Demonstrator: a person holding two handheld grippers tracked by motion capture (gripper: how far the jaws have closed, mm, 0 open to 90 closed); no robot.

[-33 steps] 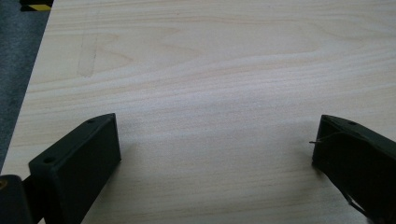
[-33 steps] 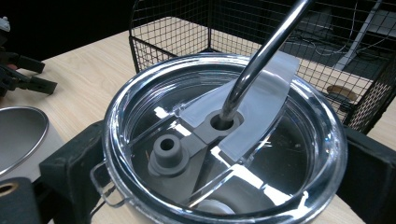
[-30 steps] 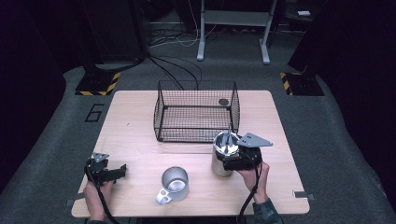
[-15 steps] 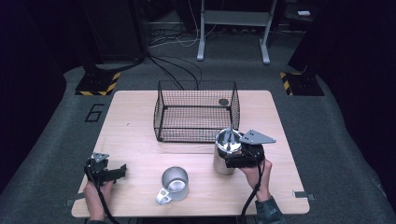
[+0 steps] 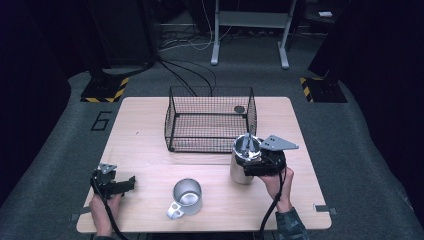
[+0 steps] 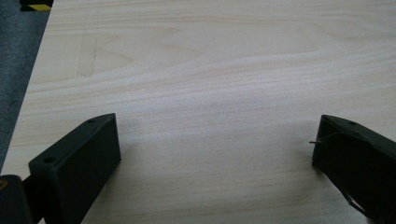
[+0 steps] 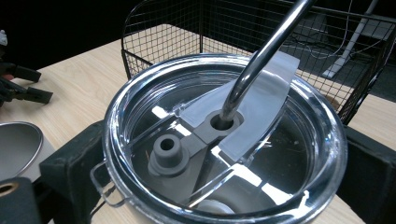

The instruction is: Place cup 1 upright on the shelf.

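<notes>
Tumbler (image 5: 243, 160) unmoved, clamped by right hand-held gripper (image 5: 255, 164) | left hand-held gripper (image 5: 131, 182) agape | basket (image 5: 210, 120) just behind | mug (image 5: 186, 196) near

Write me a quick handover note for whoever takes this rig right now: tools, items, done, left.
Right tool: shut on the lidded steel tumbler, which has a metal straw, just in front of the wire basket.
Left tool: open, idle over bare table at the near left.
Steel mug: upright at near centre, untouched.
Done: tumbler gripped.
Left: probably moving the tumbler, perhaps into the basket, then the mug.
</notes>
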